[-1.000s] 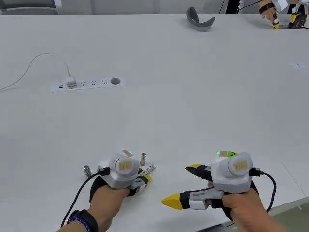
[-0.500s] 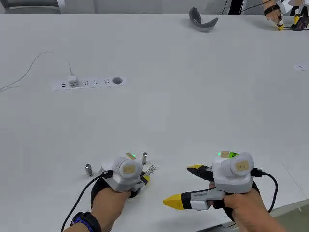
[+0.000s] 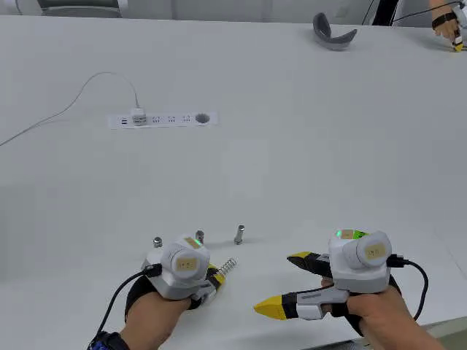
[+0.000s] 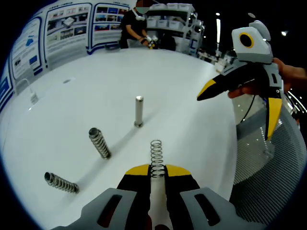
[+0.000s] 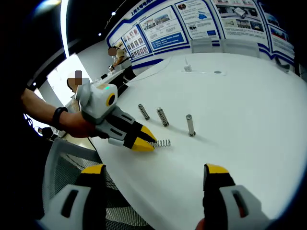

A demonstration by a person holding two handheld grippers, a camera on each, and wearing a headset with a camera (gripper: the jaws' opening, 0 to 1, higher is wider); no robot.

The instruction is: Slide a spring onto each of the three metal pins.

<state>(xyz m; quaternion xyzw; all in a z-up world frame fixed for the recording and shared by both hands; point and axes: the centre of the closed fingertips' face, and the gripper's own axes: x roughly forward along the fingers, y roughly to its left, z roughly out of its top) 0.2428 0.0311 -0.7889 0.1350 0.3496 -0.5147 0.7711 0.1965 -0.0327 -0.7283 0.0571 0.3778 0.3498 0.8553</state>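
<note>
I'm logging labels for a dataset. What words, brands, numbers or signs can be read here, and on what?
Wall posters: print too blurred to read.
Tan stickers on left gripper and right gripper: marks too small to read.
No legible text anywhere.

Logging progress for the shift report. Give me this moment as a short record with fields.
done: first sprung pin and second sprung pin, each wearing a spring
bare pin: upright on the table, nothing on it
left gripper: shut on the loose spring, which sticks out past its tips toward the bare pin
right gripper: open, holding nothing, off to the side
left to do: one pin not yet fitted
</note>
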